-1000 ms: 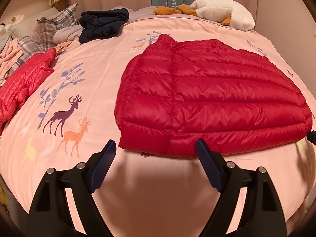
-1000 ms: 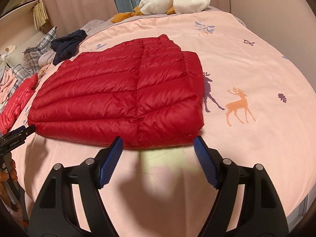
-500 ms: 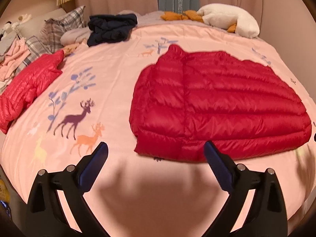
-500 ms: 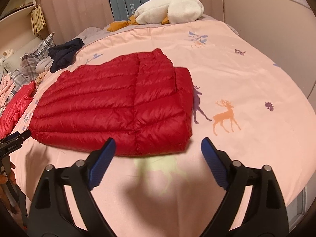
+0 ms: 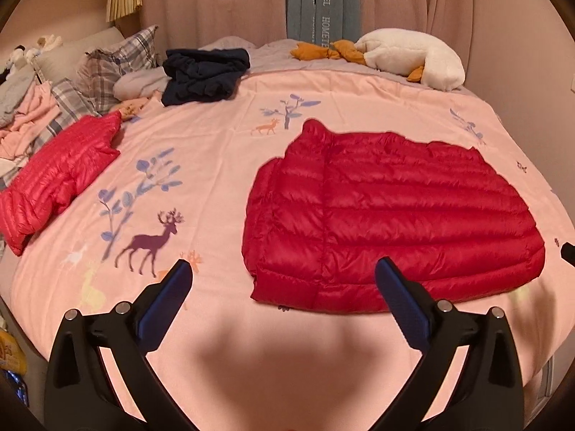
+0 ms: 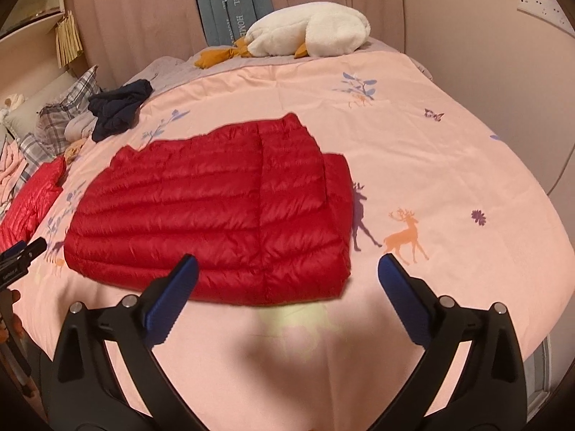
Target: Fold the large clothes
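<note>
A dark red quilted down jacket (image 5: 388, 212) (image 6: 215, 215) lies folded flat on the pink bedspread (image 5: 201, 165) (image 6: 449, 179). My left gripper (image 5: 284, 269) hovers above the jacket's near left corner, jaws still opening, nothing between the blue pads. My right gripper (image 6: 287, 265) hangs over the near right corner, jaws also opening and empty. The tip of the left gripper (image 6: 21, 253) shows at the left edge of the right wrist view. A dark tip at the right edge of the left wrist view may be the right gripper (image 5: 567, 251).
A brighter red jacket (image 5: 61, 176) (image 6: 28, 201) lies at the bed's left side. A dark navy garment (image 5: 205, 75) (image 6: 118, 109), plaid pillows (image 5: 107, 68) and pink clothes (image 5: 25, 118) sit behind it. A white plush goose (image 5: 406, 57) (image 6: 309, 34) rests at the far edge by the curtains.
Both grippers have risen and drawn back from the jacket's near edge, and their jaws have spread wider. The jacket lies still on the bed.
</note>
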A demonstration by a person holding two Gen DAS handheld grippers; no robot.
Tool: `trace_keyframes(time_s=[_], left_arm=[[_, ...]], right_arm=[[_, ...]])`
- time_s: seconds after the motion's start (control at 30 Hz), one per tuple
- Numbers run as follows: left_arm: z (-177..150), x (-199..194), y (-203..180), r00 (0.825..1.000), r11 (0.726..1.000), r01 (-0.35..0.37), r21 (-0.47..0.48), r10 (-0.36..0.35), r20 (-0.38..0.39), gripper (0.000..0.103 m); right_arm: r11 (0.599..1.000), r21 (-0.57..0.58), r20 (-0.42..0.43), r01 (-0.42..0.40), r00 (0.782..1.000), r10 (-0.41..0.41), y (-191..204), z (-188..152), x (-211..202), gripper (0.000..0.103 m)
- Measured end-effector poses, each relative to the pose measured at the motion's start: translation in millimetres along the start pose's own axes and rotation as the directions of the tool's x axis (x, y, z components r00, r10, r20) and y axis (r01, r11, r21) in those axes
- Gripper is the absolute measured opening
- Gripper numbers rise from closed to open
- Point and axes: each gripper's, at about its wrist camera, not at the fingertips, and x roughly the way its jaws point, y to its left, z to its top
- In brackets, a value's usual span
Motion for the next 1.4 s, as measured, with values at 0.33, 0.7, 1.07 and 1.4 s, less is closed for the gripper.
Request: trace_keyframes(time_s=[0.33, 0.7, 1.07, 1.4], left_arm=[[29.7, -100.9, -21.5, 0.981, 0.998, 0.053, 0.022, -0.056, 0.186, 0.102], [39.2, -181.5, -52.9, 0.954, 0.999, 0.016, 0.043, -0.029, 0.300, 0.102], [7.6, -157.1, -69.3, 0.984, 0.998, 0.043, 0.040, -0.050, 0.172, 0.102], [-8.2, -134.2, -67.4, 0.996, 0.999, 0.019, 0.043, -0.023, 0.091, 0.102]], right_arm=[[0.998, -0.029, 0.070, -0.047, 0.996, 0.049, 38.1, 29.9, -70.2, 0.101], [0.988, -0.151, 0.280, -0.027, 0.957, 0.069, 82.0, 33.7, -169.6, 0.101], [0.990, -0.131, 0.160, -0.045, 0.985, 0.066, 84.8, -7.7, -134.2, 0.101], [0.986, -0.158, 0.086, -0.057, 0.994, 0.072, 92.2, -20.9, -107.6, 0.101]])
